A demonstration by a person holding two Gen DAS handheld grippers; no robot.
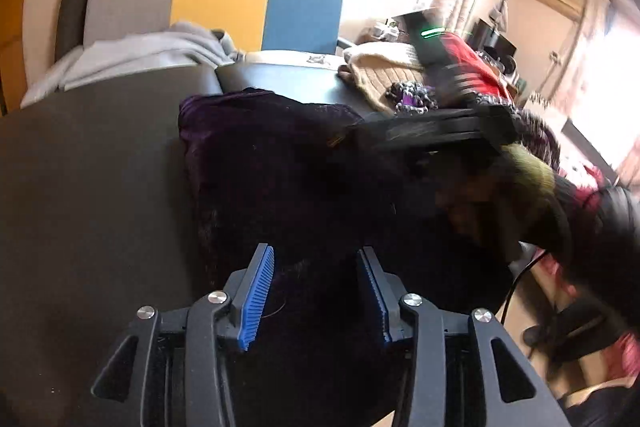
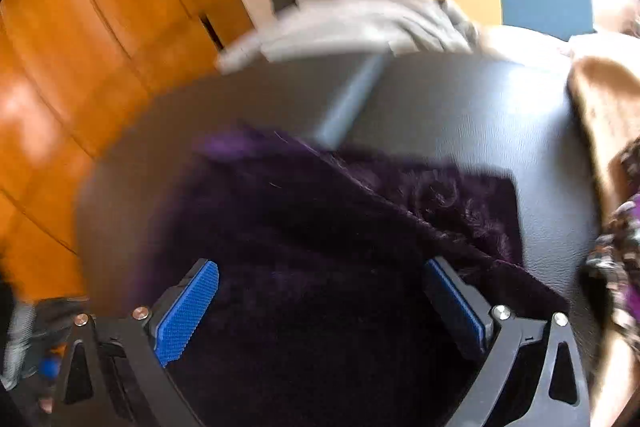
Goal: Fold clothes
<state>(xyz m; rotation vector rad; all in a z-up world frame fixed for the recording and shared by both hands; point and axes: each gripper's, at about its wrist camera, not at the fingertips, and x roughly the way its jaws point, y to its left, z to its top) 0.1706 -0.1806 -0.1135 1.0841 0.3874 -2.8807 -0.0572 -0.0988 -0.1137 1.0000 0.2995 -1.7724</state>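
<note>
In right wrist view, wooden doors [image 2: 80,39]; left: red garment [image 1: 476,67].

Dark grey tabletop [image 1: 100,167], smooth finish; dark purple fuzzy garment [image 1: 272,163] lying at centre; grey garment [image 1: 152,55] at far edge; beige knit [image 1: 380,67] and patterned clothing pile [image 1: 412,95] at right.

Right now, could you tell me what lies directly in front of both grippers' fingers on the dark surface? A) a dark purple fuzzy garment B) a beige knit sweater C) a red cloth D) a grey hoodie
A: the dark purple fuzzy garment fills the space ahead of the open left gripper and open right gripper; the grey hoodie and beige knit sweater lie farther off.
</note>
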